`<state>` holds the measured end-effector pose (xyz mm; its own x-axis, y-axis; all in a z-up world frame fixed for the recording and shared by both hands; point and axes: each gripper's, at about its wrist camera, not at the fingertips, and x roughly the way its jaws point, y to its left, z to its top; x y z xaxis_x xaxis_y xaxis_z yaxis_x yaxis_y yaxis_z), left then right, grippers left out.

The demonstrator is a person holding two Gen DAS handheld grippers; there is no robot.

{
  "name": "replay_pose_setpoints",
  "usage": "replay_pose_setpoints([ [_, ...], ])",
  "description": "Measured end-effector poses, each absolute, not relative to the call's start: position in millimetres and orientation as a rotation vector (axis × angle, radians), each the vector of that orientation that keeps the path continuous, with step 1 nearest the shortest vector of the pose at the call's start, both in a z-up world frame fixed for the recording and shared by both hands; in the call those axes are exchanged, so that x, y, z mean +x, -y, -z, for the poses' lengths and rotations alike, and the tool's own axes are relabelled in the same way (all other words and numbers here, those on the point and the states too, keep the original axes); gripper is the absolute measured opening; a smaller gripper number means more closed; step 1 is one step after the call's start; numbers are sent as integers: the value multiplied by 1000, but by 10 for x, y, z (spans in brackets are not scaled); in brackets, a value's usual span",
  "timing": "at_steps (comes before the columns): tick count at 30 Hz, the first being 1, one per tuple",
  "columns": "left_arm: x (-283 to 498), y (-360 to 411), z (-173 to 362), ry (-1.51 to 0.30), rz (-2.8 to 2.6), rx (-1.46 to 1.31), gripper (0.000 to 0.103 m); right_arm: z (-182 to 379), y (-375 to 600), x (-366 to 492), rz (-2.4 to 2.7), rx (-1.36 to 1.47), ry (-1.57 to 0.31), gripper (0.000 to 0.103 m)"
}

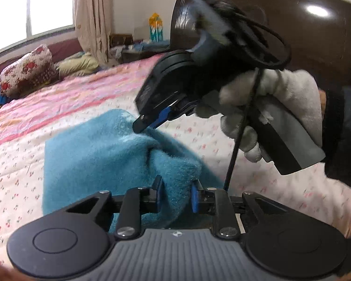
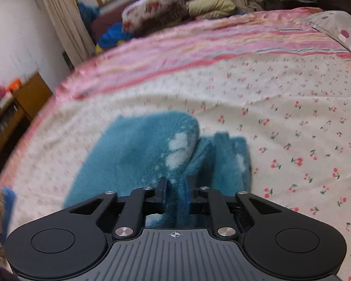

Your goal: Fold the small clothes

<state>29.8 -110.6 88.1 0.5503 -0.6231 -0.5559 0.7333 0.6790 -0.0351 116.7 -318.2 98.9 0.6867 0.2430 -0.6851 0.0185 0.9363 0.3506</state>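
A small fluffy teal garment (image 1: pixel 93 154) lies on the floral bedsheet (image 1: pixel 16 164). My left gripper (image 1: pixel 176 187) is shut on a bunched fold of its near edge. In the left wrist view my right gripper (image 1: pixel 144 124), held in a white-gloved hand (image 1: pixel 278 103), pinches the garment's far edge from above. In the right wrist view the right gripper (image 2: pixel 175 189) is shut on a raised ridge of the teal garment (image 2: pixel 133 154), which has pale patches and hangs partly lifted off the bedsheet (image 2: pixel 292 128).
A pink striped blanket (image 2: pixel 222 46) covers the far half of the bed. Pillows (image 1: pixel 28 70) and bedding are piled by the window. A dark headboard (image 1: pixel 316 35) stands at the right. A wooden shelf (image 2: pixel 11 117) stands beside the bed at the left.
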Motion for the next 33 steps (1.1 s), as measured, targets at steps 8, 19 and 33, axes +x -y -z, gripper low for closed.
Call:
replay_pose_setpoints([
  [8, 363, 1364, -735, -628, 865, 223, 29, -777, 3338, 1155, -32, 279, -852, 11],
  [19, 356, 1397, -689, -681, 850, 249, 29, -1096, 3228, 790, -49, 224, -766, 18],
  [33, 237, 1317, -801, -701, 834, 292, 32, -771, 2849, 735, -143, 18, -875, 6],
])
